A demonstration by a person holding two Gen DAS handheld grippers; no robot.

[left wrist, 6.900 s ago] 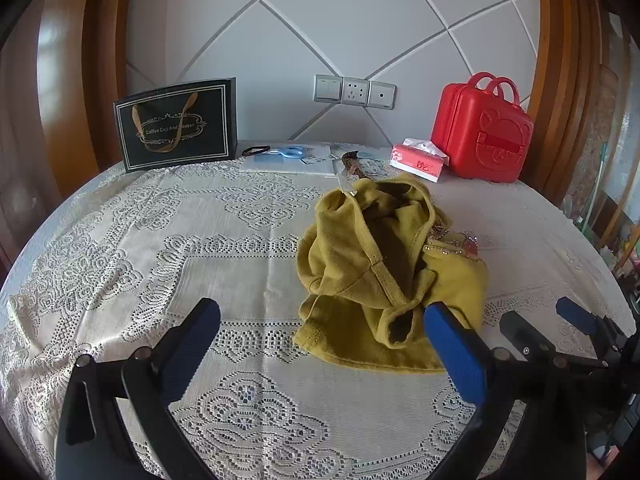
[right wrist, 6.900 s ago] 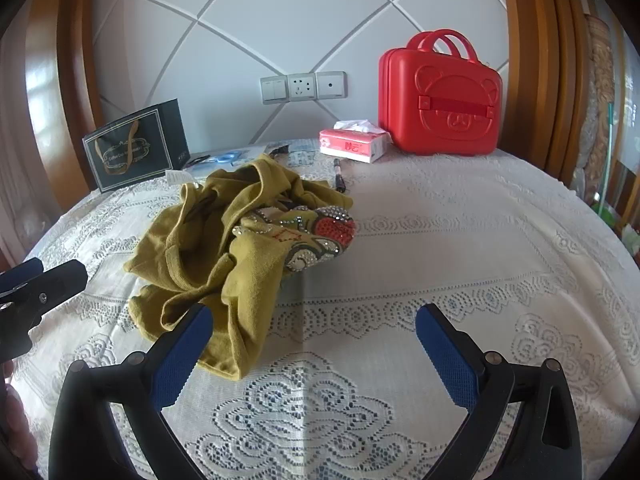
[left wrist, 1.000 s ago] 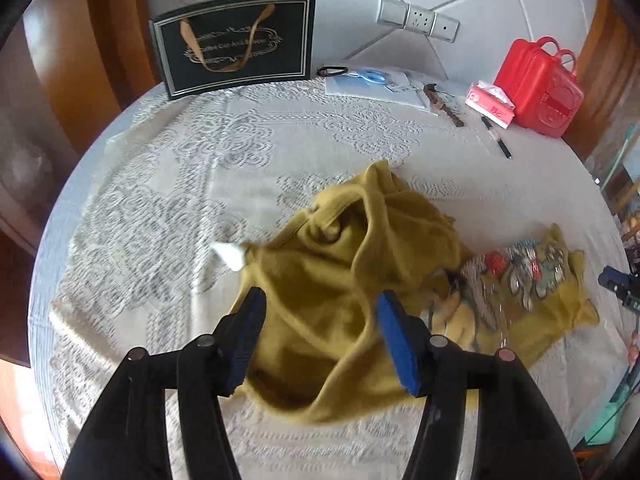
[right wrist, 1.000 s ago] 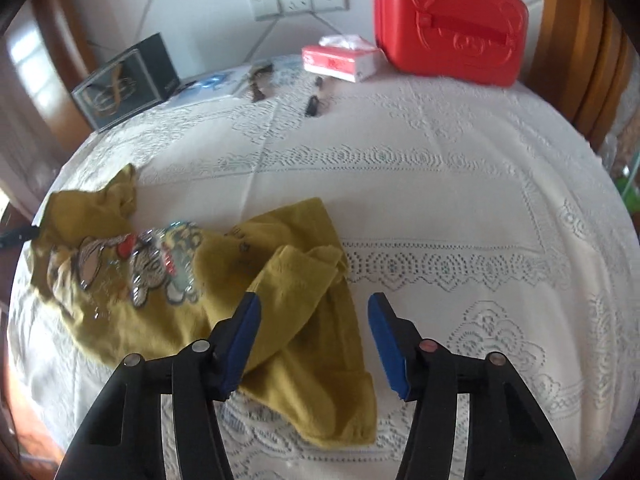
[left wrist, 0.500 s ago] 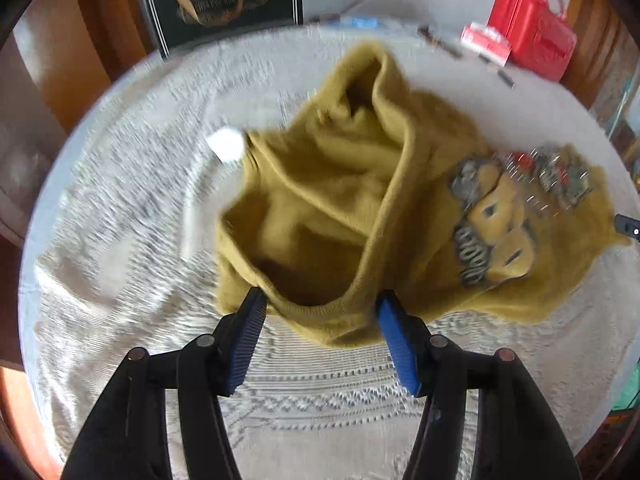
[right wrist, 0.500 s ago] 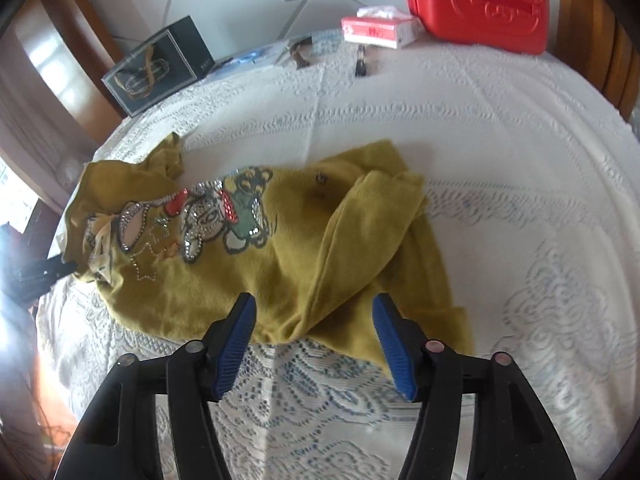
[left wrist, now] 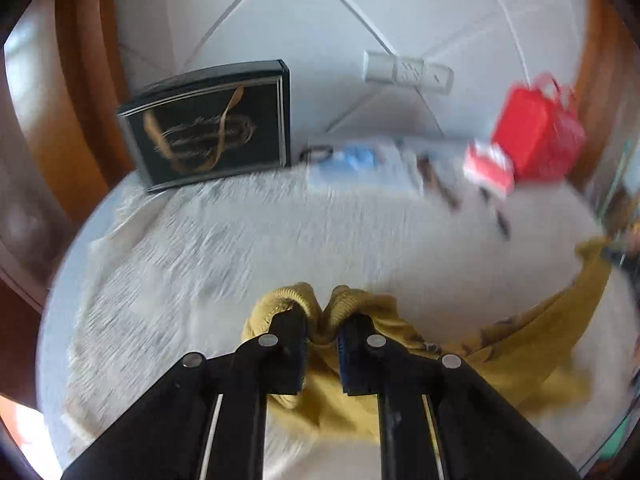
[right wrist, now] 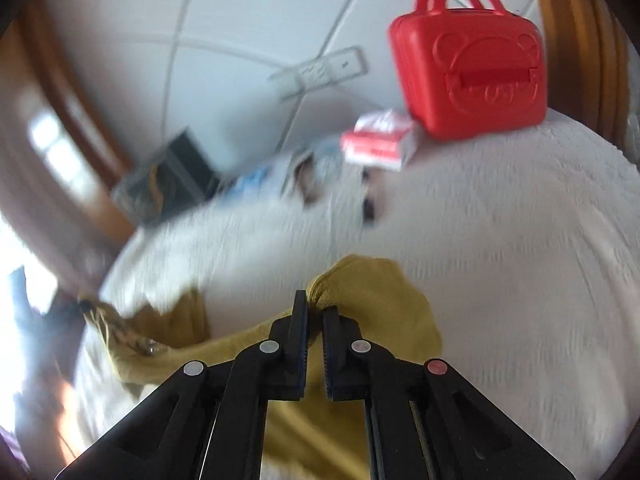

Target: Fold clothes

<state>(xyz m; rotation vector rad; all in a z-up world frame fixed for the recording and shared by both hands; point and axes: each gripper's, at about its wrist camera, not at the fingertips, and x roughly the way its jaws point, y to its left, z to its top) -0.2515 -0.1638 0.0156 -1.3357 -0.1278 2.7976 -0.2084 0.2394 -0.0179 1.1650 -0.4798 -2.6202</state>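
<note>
A mustard-yellow top (left wrist: 532,336) hangs stretched between my two grippers above the white lace tablecloth (left wrist: 224,248). My left gripper (left wrist: 322,330) is shut on a ribbed edge of the top, which bunches up between the fingers. My right gripper (right wrist: 314,316) is shut on another edge of the same top (right wrist: 372,284). The cloth runs away from each gripper toward the other, sagging below. Both views are blurred by motion.
At the table's back stand a black gift bag (left wrist: 208,124), a red bear case (right wrist: 468,60), a red-and-white tissue pack (right wrist: 378,140), blue papers (left wrist: 360,160) and pens (left wrist: 500,220). A tiled wall with sockets (left wrist: 408,70) is behind.
Both grippers, half open over the top lying on the table half a second ago, have closed on its edges and lifted it. The views have swung up toward the wall.
</note>
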